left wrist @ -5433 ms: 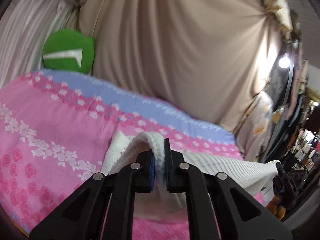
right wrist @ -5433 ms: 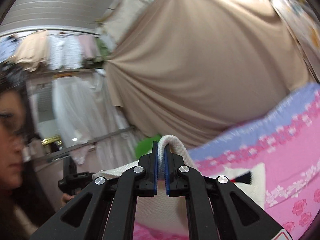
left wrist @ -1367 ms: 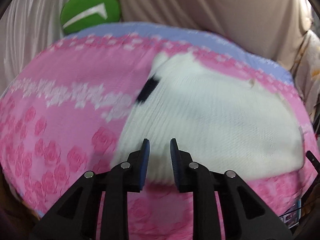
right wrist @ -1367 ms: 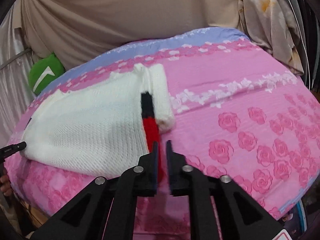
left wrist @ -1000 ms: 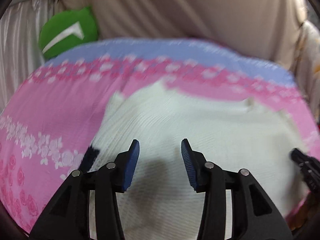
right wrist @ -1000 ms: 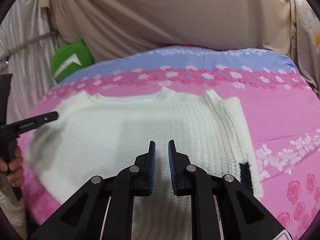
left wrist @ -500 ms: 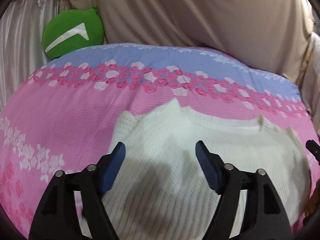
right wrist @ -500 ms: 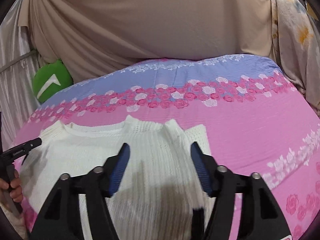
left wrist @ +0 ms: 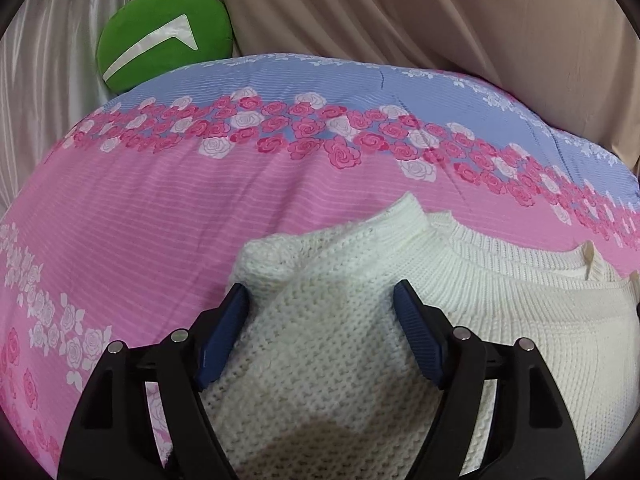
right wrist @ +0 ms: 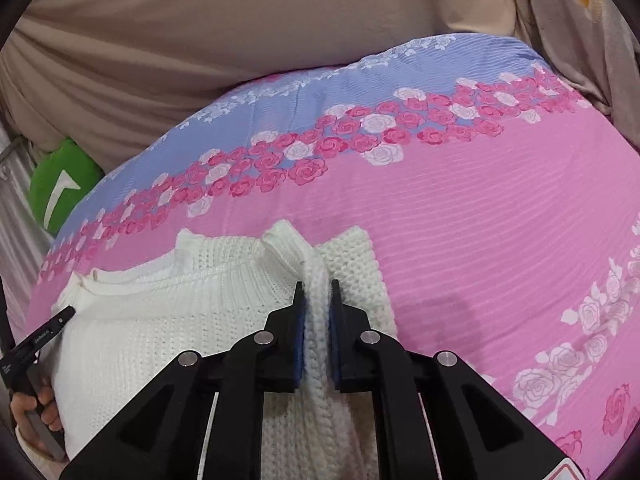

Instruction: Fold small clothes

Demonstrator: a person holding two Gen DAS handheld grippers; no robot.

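Already the sweater point(right wrist: 168, 320) near the bed's point(right wrist: 480, 200) front edge was pinched by the right gripper point(right wrist: 317, 292) only, its jaws having just closed, while the left gripper point(left wrist: 320, 300) was held apart around the other shoulder, so a lopsided fold could be dragged.

Bed point(left wrist: 168, 240) with pink-and-blue rose cover; white sweater point(left wrist: 520, 320) lies on its near side, green cushion point(left wrist: 160, 52) at far edge.

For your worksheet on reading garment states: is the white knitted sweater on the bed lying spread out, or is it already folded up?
Mostly spread: the white sweater lies flat on the bedspread, neckline showing. Only a ridge is pinched in the right gripper.
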